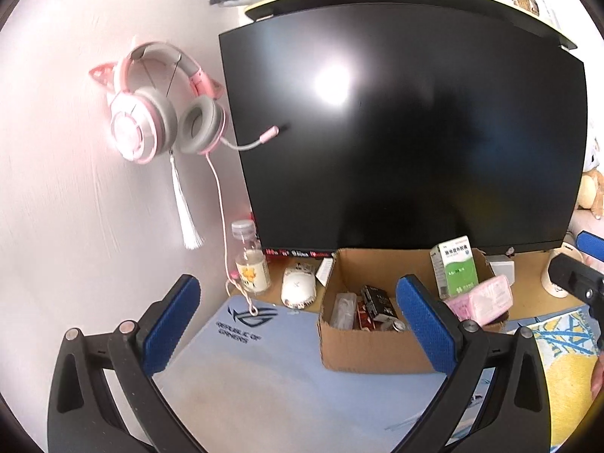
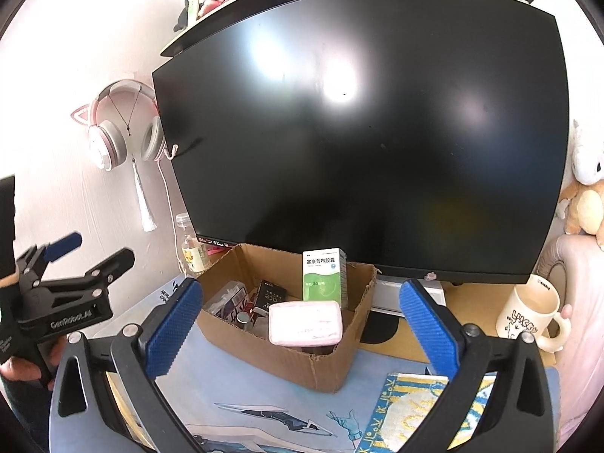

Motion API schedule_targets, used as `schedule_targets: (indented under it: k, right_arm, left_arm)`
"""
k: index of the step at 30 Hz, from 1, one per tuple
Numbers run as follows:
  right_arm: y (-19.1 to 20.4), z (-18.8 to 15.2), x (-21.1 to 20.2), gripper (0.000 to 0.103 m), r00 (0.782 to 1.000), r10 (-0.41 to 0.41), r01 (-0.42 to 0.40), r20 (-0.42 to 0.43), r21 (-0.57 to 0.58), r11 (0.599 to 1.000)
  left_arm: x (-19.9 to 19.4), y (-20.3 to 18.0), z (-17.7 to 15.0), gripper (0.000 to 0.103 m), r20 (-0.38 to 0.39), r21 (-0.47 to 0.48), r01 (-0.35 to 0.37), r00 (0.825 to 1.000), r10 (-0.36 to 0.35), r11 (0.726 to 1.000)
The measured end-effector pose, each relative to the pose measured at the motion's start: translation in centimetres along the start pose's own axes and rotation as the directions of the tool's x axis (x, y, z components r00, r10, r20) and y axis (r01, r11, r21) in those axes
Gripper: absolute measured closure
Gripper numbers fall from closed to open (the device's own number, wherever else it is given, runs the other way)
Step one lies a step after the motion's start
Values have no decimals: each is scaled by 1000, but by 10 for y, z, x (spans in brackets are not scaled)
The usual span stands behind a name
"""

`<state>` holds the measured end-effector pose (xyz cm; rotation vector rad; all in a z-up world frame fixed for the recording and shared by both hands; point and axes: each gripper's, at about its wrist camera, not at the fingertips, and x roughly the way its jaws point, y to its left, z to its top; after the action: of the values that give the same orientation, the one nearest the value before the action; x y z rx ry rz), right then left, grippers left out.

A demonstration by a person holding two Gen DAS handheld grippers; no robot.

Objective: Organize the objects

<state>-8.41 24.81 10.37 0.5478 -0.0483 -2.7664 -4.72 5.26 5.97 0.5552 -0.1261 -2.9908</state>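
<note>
A brown cardboard box (image 1: 373, 347) (image 2: 302, 362) stands on the blue desk mat under the monitor. In it stand a green and white medicine box (image 1: 455, 266) (image 2: 324, 277), a pink tissue pack (image 1: 481, 298) (image 2: 305, 322), a black carton (image 1: 379, 302) (image 2: 270, 296) and several small items. My left gripper (image 1: 302, 324) is open and empty above the mat, in front of the box. It also shows in the right wrist view (image 2: 94, 251). My right gripper (image 2: 302, 324) is open and empty in front of the box.
A large black monitor (image 1: 407, 139) (image 2: 370, 128) fills the back. Pink cat-ear headphones (image 1: 162, 113) hang on the wall at left. A drink bottle (image 1: 251, 260) and white mouse (image 1: 298, 288) sit left of the box. A cream mug (image 2: 532, 313) stands right. A yellow-blue cloth (image 2: 415, 411) lies on the mat.
</note>
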Motion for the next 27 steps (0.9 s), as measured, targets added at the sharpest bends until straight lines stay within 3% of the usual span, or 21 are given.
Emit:
schedule_targets:
  k: [13, 21, 27]
  right_arm:
    - [-12, -38, 0, 0, 1000, 13, -13, -3, 20, 1000]
    - [-13, -58, 3, 0, 997, -71, 71, 8, -5, 997]
    - [-17, -64, 8, 0, 998, -68, 68, -2, 14, 998]
  left_arm:
    - [6, 6, -28, 0, -2, -7, 6, 1000, -6, 1000]
    - [18, 6, -44, 0, -17, -1, 27, 999, -27, 1000]
    - [26, 7, -56, 0, -30, -9, 55, 998, -55, 998]
